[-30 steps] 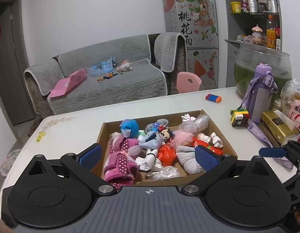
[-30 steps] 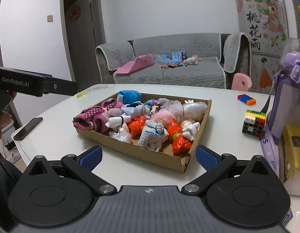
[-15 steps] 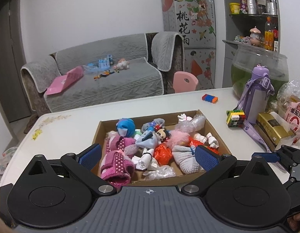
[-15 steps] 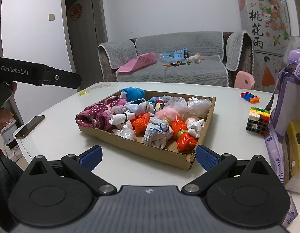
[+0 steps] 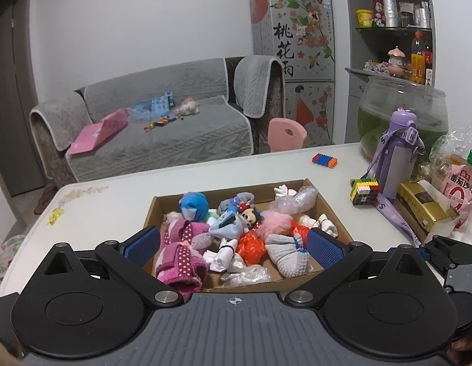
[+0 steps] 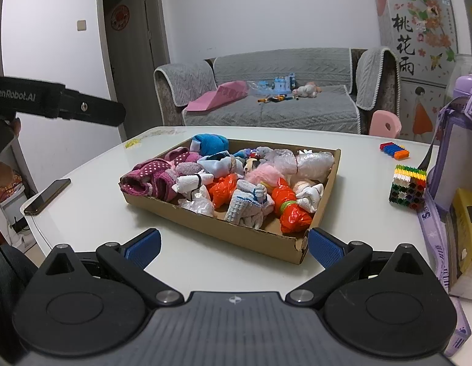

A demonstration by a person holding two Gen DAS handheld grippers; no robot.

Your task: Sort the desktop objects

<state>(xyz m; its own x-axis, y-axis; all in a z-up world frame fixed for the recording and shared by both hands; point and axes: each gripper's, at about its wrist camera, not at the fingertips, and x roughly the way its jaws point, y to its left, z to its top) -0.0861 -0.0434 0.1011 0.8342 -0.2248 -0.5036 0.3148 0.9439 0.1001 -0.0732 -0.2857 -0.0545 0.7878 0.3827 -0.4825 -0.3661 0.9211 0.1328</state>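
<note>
A shallow cardboard box [image 5: 326, 203] [image 6: 223, 231] sits on the white table, packed with rolled socks, orange bags, clear plastic bags and small plush toys. A magenta dotted sock [image 5: 181, 262] [image 6: 147, 175] lies at its near-left corner. My left gripper [image 5: 232, 245] hovers open above the box's near edge, nothing between its blue pads. My right gripper [image 6: 234, 247] stands open in front of the box's near side, also holding nothing. The right gripper's tip [image 5: 449, 254] shows at the lower right of the left wrist view. The left gripper's body [image 6: 55, 100] crosses the left of the right wrist view.
A multicoloured brick cube [image 5: 364, 191] [image 6: 408, 191], a purple bottle [image 5: 399, 155] with a strap, a gold box [image 5: 425, 210], a pink pouch [image 5: 460, 190] and a fishbowl [image 5: 402, 113] crowd the right. A small brick strip [image 5: 324, 160] lies behind. A phone [image 6: 48, 195] rests at the left edge.
Both grippers have drawn back and risen slightly, so the box sits a little farther away. Both stay open. Nothing on the table has moved.
</note>
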